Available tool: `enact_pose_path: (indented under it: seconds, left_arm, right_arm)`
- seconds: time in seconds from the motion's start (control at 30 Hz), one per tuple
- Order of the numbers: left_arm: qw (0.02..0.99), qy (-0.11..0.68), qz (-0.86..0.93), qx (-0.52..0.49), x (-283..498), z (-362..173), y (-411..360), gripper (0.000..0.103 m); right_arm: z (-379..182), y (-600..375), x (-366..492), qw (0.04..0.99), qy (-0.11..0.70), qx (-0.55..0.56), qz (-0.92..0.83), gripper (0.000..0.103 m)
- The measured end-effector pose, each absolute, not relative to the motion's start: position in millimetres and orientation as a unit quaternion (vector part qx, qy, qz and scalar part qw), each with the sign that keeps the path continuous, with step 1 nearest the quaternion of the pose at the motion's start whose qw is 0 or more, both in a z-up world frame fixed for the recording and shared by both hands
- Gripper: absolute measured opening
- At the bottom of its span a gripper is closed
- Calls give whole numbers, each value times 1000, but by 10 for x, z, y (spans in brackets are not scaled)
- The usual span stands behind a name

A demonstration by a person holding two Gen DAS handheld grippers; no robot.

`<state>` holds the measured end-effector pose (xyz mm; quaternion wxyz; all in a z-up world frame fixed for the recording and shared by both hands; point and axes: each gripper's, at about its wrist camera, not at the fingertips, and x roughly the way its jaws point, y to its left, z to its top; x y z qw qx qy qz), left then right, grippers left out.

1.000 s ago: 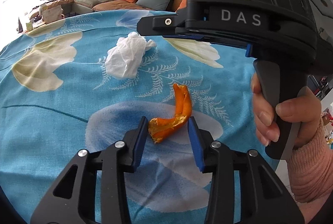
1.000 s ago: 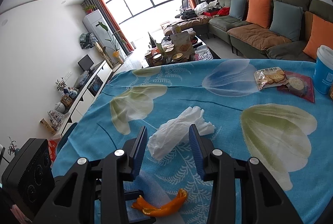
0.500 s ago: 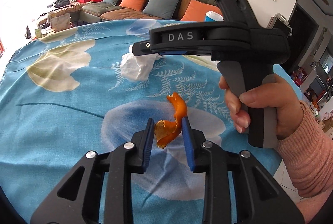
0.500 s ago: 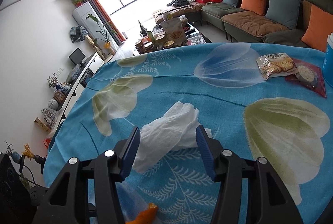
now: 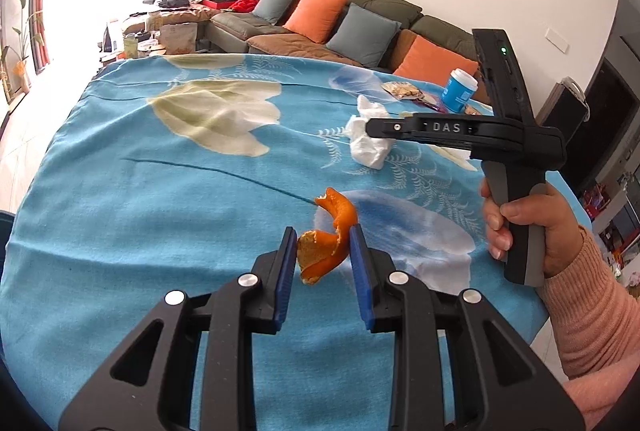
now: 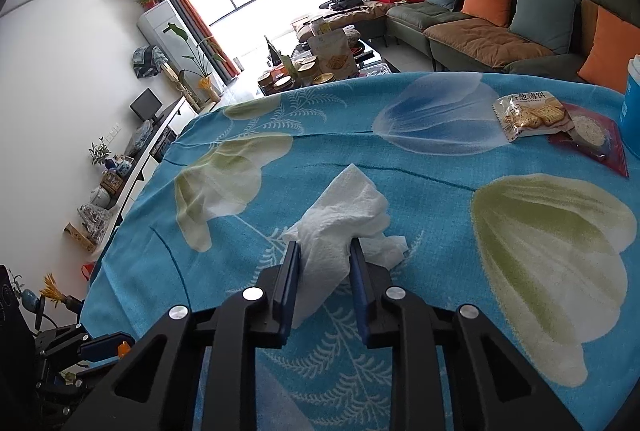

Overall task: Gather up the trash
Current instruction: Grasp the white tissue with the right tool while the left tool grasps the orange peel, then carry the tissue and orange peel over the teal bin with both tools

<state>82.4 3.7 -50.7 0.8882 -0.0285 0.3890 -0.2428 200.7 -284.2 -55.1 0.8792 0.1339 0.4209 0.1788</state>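
Left gripper [image 5: 323, 249]: jaws clamped on the curled orange strip of citrus peel [image 5: 326, 245], which appears lifted just clear of the blue flower-printed cloth on the worktop [image 5: 160, 199]; contact underneath is hard to judge from this angle.

Right gripper [image 6: 324, 265]: jaws closing round the crumpled white paper tissue [image 6: 344, 227]. Tissue sits between the blue pads, resting on the cloth, pads pressing its sides.

To do this step well: let the right jaws finish closing on the bulk of the tissue, not a loose flap, before lifting. Lift straight up so no corner drags. Keep the left grip steady; the peel is thin and curled and could slip if tilted.

Against a second ago: the peel lay flat on the cloth between wider left jaws; now it is pinched and raised. The right gripper hovered near the tissue with jaws apart; now it has dropped onto it and narrowed.
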Motion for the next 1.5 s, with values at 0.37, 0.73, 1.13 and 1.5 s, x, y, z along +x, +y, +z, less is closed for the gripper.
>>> enact_pose_path:
  seconds: [0.37, 0.73, 1.13, 1.5]
  left_arm:
    - [905, 375, -197, -37, 742, -457, 378, 27]
    - [916, 361, -168, -40, 618, -377, 602, 27]
    - [924, 353, -141, -47, 471, -329, 806, 27]
    - [929, 345, -119, -60, 386, -284, 994, 27]
  right_arm:
    - [-325, -2704, 1719, 885, 385, 141, 219, 18]
    - [-190, -2411, 1463, 877, 370, 138, 272, 18]
    - [-178, -2124, 1335, 870, 370, 128, 298, 18]
    - [-176, -1945, 1269, 866, 370, 120, 315, 18]
